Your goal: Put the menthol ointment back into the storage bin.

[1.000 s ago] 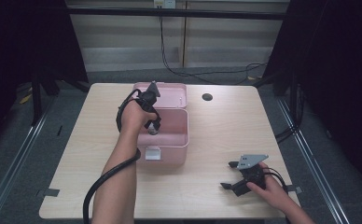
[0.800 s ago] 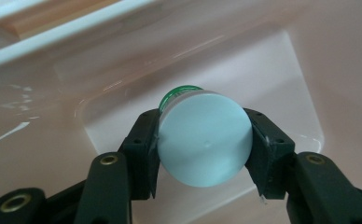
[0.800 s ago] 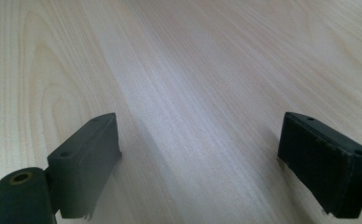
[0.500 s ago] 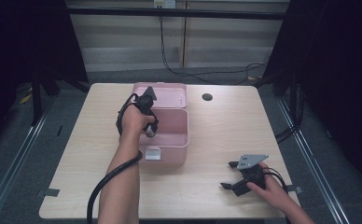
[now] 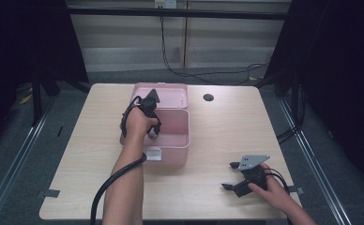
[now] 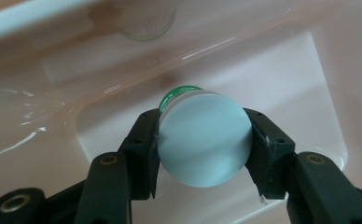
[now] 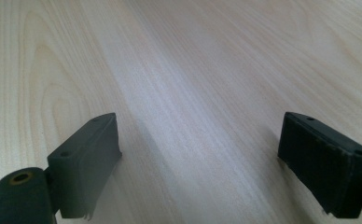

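The small clear jar point(image 6: 202, 140) is squeezed tight in the left gripper point(image 6: 202, 154) low inside the pink box point(image 5: 170, 136), so put it down gently before letting go, while the right gripper point(image 7: 198, 168) rests wide open on the counter point(image 7: 207, 70).

The left forearm reaches forward, its left claw point(image 5: 153, 133) pointing steeply down with jaws clamped tight. The right claw point(image 5: 231, 176) lies low beside the right hand point(image 5: 267, 187), jaws spread wide.

At the frame's centre my left gripper point(image 5: 153, 133) dips into the open pink box point(image 5: 173, 140), while my right gripper point(image 5: 231, 176) rests on the table point(image 5: 227, 126) at lower right.
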A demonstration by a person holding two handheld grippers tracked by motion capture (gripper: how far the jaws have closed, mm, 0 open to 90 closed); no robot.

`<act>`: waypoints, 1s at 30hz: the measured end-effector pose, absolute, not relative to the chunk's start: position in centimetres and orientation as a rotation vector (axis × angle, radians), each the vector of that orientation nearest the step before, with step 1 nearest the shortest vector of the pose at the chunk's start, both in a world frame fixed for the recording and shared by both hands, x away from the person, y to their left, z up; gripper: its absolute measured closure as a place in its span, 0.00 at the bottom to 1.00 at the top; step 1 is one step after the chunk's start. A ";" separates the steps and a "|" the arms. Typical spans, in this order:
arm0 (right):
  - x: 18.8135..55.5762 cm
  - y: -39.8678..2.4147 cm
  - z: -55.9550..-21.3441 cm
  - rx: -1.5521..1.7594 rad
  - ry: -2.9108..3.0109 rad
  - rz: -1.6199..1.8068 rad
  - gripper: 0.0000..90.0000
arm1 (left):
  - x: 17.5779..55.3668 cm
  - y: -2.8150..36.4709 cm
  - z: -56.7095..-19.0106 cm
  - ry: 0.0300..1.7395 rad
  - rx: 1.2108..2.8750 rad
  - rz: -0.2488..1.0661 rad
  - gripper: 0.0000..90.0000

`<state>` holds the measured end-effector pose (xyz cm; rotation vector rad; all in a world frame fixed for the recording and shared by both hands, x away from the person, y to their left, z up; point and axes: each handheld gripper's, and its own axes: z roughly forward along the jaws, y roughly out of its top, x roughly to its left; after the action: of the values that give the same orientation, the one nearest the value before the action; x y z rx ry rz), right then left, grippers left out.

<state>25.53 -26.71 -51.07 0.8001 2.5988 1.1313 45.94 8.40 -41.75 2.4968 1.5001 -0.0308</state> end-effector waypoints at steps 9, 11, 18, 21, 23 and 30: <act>25.5 -26.7 -51.1 0.800 2.598 1.133 0.13 | 46.0 8.0 -42.1 1.482 2.518 -0.010 0.56; 25.5 -26.7 -51.1 0.797 2.598 1.133 0.14 | 46.0 8.0 -42.3 1.472 2.521 -0.006 0.56; 25.5 -26.7 -51.1 0.798 2.598 1.133 0.14 | 46.1 7.9 -42.8 1.469 2.534 -0.005 0.56; 25.5 -26.7 -51.1 0.800 2.598 1.133 0.13 | 46.1 7.8 -42.9 1.466 2.531 -0.014 0.56; 25.5 -26.7 -51.1 0.798 2.598 1.133 0.13 | 46.1 7.8 -43.0 1.468 2.528 -0.007 0.56; 25.5 -26.7 -51.1 0.800 2.596 1.135 0.13 | 46.1 7.7 -43.3 1.460 2.531 0.012 0.55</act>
<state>25.53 -26.70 -51.09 0.8001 2.5961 1.1350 46.05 7.73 -43.30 2.5315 1.4598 0.0123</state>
